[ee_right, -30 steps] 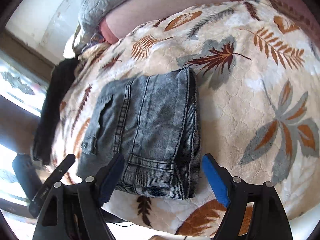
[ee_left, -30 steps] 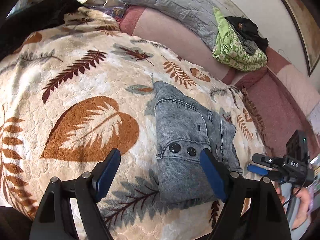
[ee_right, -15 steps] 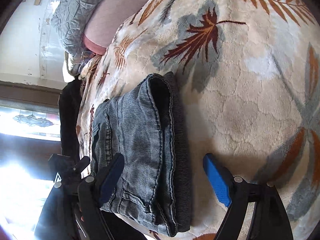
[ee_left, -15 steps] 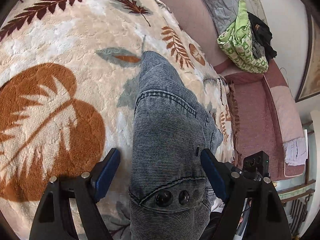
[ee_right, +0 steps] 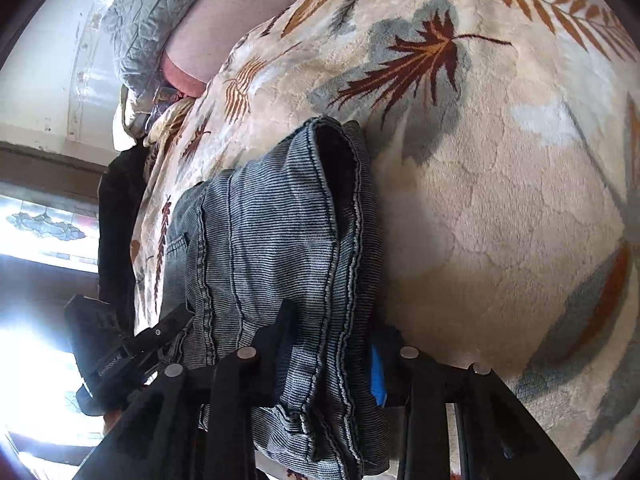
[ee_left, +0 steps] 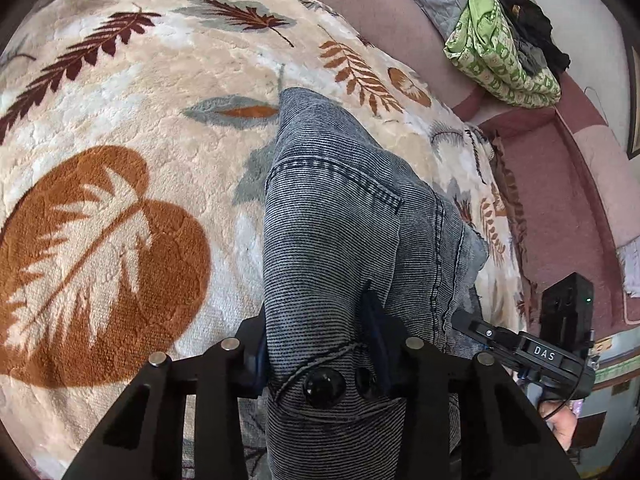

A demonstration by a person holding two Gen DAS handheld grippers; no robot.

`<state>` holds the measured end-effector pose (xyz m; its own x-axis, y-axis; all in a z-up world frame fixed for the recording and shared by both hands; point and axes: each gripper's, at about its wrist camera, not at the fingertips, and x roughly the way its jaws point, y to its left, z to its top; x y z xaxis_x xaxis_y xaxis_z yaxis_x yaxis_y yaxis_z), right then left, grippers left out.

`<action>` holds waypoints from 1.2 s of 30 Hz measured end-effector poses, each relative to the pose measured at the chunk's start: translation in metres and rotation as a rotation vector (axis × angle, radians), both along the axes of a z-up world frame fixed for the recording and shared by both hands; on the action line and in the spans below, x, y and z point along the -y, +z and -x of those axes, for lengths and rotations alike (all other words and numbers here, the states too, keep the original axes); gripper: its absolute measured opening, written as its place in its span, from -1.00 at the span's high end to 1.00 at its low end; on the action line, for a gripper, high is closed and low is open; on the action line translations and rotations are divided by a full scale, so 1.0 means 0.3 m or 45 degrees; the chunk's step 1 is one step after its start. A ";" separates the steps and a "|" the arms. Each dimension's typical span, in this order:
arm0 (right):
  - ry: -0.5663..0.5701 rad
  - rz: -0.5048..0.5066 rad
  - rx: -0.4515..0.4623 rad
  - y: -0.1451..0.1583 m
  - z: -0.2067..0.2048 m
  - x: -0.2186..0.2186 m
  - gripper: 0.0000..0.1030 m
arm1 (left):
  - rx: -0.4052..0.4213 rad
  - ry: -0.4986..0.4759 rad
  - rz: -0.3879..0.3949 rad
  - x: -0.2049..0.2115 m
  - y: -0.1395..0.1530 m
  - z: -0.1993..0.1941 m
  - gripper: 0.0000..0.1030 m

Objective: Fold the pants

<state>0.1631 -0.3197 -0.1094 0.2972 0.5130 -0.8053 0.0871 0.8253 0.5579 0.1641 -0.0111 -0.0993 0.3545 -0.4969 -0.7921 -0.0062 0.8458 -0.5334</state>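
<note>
Left wrist: folded pants [ee_left: 336, 240] are being pinched at the buttoned end by the left gripper [ee_left: 320, 344], jaws closing on denim. The hem end is being clamped by the right gripper [ee_right: 332, 344], jaws closing. Pants are lying near the blanket's [ee_left: 120, 120] near edge.

Pants [ee_left: 332, 240] are grey-blue washed denim, ribbed weave, matt, with raised stitched seams and two glossy dark buttons [ee_left: 324, 387]. Blanket [ee_left: 120, 168] beneath is plush fleece, fuzzy, embossed, leaf print. Left gripper [ee_left: 320, 354] and right gripper [ee_right: 332, 356] have matt black plastic arms, shiny metal pins and smooth blue pads [ee_right: 377, 376]. Green cloth [ee_left: 500, 64] is thin printed fabric; grey quilt [ee_right: 160, 12] is crinkled and stitched.
</note>
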 end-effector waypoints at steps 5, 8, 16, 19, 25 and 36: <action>0.017 0.019 0.112 0.059 0.036 -0.018 0.61 | 0.123 -0.027 -0.150 0.037 0.074 0.049 0.40; 0.043 0.015 0.161 0.100 0.063 -0.024 0.62 | 0.216 -0.037 -0.229 0.060 0.135 0.102 0.42; 0.079 0.016 0.305 0.245 0.150 -0.039 0.63 | 0.378 -0.004 -0.263 0.062 0.260 0.234 0.42; 0.094 0.041 0.349 0.304 0.174 -0.051 0.63 | 0.424 0.003 -0.267 0.070 0.298 0.271 0.42; 0.114 0.101 0.402 0.395 0.196 -0.069 0.63 | 0.488 0.009 -0.246 0.073 0.357 0.294 0.42; 0.149 0.177 0.451 0.503 0.114 -0.117 0.63 | 0.552 0.023 -0.258 0.056 0.433 0.229 0.42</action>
<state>0.1288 -0.2847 0.0416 0.5151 0.4530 -0.7276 -0.1897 0.8881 0.4186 0.0954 -0.0278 0.0306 0.6807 -0.3384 -0.6498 0.1647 0.9349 -0.3144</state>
